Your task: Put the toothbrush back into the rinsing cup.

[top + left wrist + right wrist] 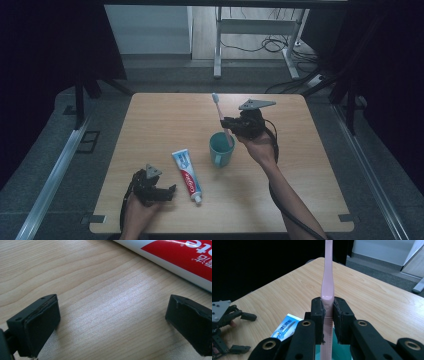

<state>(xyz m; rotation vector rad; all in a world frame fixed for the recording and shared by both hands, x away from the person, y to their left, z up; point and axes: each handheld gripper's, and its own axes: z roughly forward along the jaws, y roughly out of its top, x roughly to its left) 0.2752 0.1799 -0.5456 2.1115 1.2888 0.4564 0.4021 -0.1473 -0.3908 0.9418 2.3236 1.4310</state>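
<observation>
The right gripper (231, 123) is clamped tight on a pink toothbrush (220, 113). The brush stands almost straight up, with its bristle end on top. Its bottom end dips into a green cup (221, 149), which sits near the middle of the table (160, 115). The left gripper (169, 192) rests near the front edge, toward the front left corner, and its jaws are wide apart with nothing between them. A toothpaste tube (186, 175) lies flat just beside it, between that gripper and the cup.
</observation>
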